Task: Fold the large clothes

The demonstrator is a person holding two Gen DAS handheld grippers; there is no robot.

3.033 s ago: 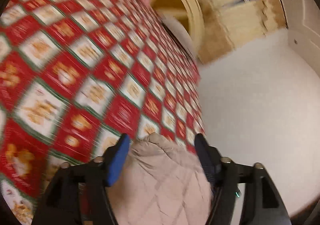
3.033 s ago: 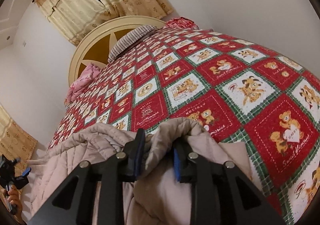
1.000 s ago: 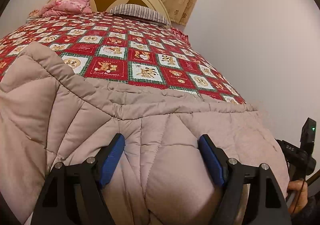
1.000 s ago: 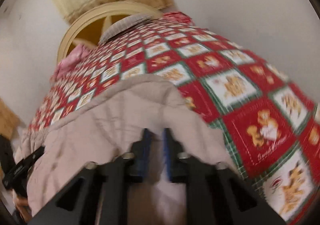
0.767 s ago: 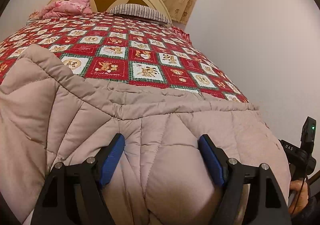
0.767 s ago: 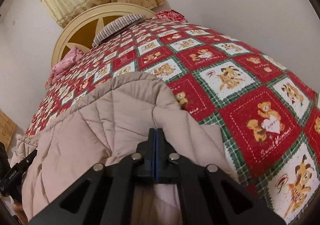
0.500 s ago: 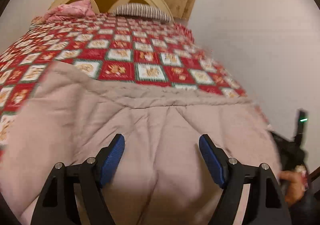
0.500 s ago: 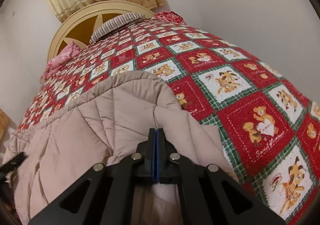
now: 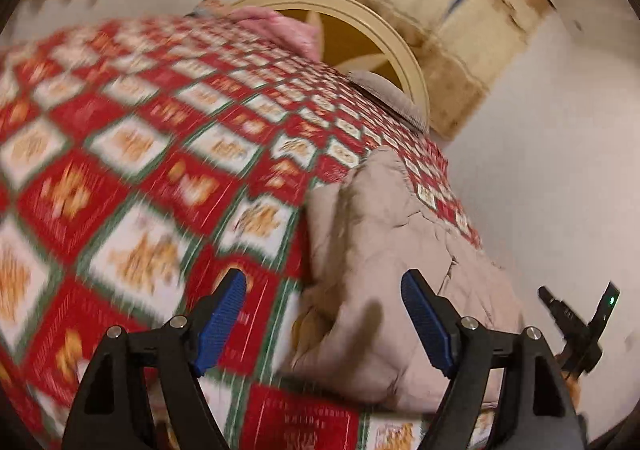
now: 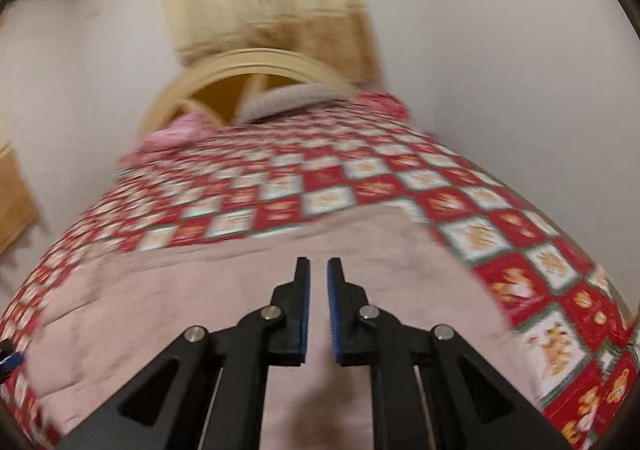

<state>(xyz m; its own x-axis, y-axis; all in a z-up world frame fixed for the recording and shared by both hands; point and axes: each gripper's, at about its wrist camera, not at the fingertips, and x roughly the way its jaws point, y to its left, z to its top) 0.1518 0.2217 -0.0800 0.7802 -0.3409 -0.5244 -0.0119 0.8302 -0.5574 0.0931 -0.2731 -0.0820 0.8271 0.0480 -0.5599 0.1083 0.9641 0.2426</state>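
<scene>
Left wrist view shows the beige quilted padded coat on the red checked bedspread, rightward between the spread, opening left gripper; the right gripper, opening on nothing, hovers above its middle.

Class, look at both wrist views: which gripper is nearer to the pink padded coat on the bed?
Right. The right gripper, jaws opening with nothing between them, hangs over the padded coat. The left gripper, open, is off its edge, partly over the quilt.
</scene>
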